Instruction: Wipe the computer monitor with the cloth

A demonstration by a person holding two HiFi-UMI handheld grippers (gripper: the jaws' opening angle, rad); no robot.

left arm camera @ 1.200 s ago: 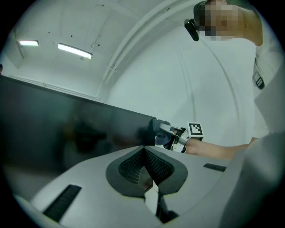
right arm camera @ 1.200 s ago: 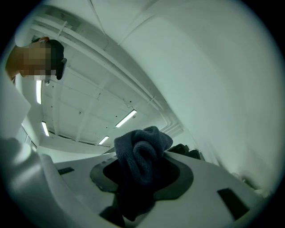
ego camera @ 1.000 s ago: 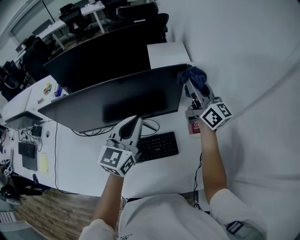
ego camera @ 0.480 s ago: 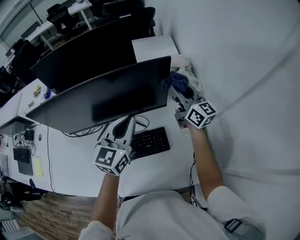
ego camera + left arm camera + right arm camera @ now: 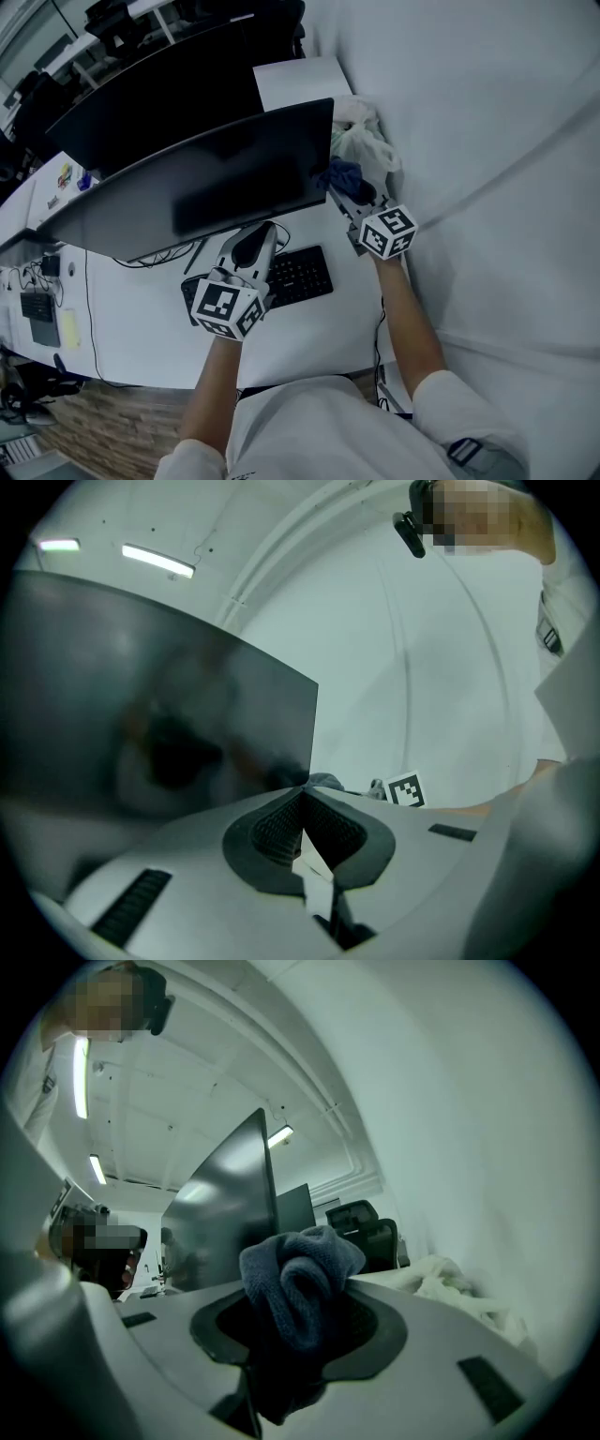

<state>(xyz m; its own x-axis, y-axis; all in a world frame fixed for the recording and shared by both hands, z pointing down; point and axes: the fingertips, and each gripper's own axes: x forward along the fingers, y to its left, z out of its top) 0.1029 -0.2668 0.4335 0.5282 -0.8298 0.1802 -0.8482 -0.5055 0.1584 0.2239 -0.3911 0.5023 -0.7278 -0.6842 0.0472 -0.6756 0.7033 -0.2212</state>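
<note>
A wide black computer monitor (image 5: pixel 197 192) stands on the white desk (image 5: pixel 150 319); its dark screen also fills the left of the left gripper view (image 5: pixel 141 724) and shows edge-on in the right gripper view (image 5: pixel 225 1213). My right gripper (image 5: pixel 343 185) is shut on a dark blue cloth (image 5: pixel 342 174), bunched between its jaws (image 5: pixel 298 1283), at the screen's lower right corner. My left gripper (image 5: pixel 255 241) hovers below the screen's bottom edge over the keyboard, jaws closed together with nothing between them (image 5: pixel 302 803).
A black keyboard (image 5: pixel 281 277) lies in front of the monitor's stand. A crumpled white cloth (image 5: pixel 366 141) lies by the wall behind the monitor's right end. A second monitor (image 5: pixel 159 84) and office chairs stand behind. Cables trail at the left.
The right gripper with the blue cloth has slid down the screen's right edge, from the top corner to near the bottom corner. The left gripper has stayed low by the keyboard.
</note>
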